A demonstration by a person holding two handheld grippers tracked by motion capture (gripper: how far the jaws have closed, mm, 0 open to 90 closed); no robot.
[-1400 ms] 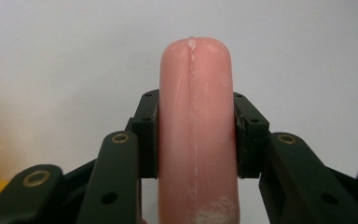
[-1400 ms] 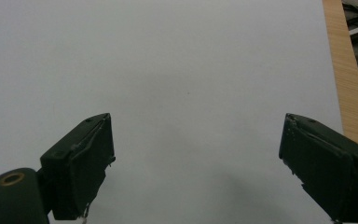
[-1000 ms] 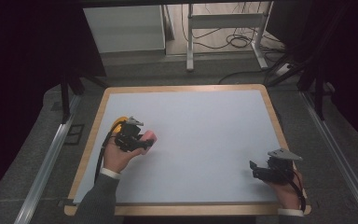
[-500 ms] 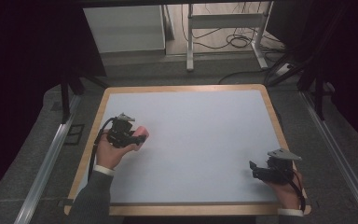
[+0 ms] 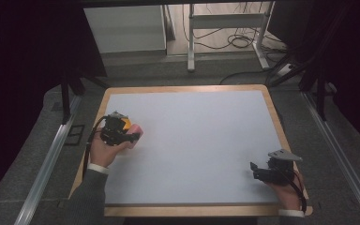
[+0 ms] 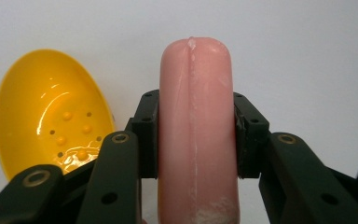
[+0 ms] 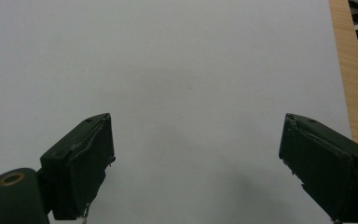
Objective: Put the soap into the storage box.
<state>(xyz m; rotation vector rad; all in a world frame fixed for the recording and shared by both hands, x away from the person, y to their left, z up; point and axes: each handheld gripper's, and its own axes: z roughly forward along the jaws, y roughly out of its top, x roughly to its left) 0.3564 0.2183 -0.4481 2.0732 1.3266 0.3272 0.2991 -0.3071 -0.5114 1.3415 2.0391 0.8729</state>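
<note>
We have the pink soap bar clamped edge-on between the jaws of the left gripper, pinched at mid-length, over the worktop around 9 o'clock. The yellow soap dish sits just beside it at the bar's 9 o'clock in the left gripper view, cavity facing us, drain bumps visible. Likely step: seat the bar in the dish. We'd keep the squeeze steady since soap is slick, line up its long axis with the oval, lower, then release. Right gripper has its jaws wide, holding nothing, at 4 o'clock.

A pink soap bar stood on edge, clamped between the left tongs, beside a yellow perforated dish.
</note>
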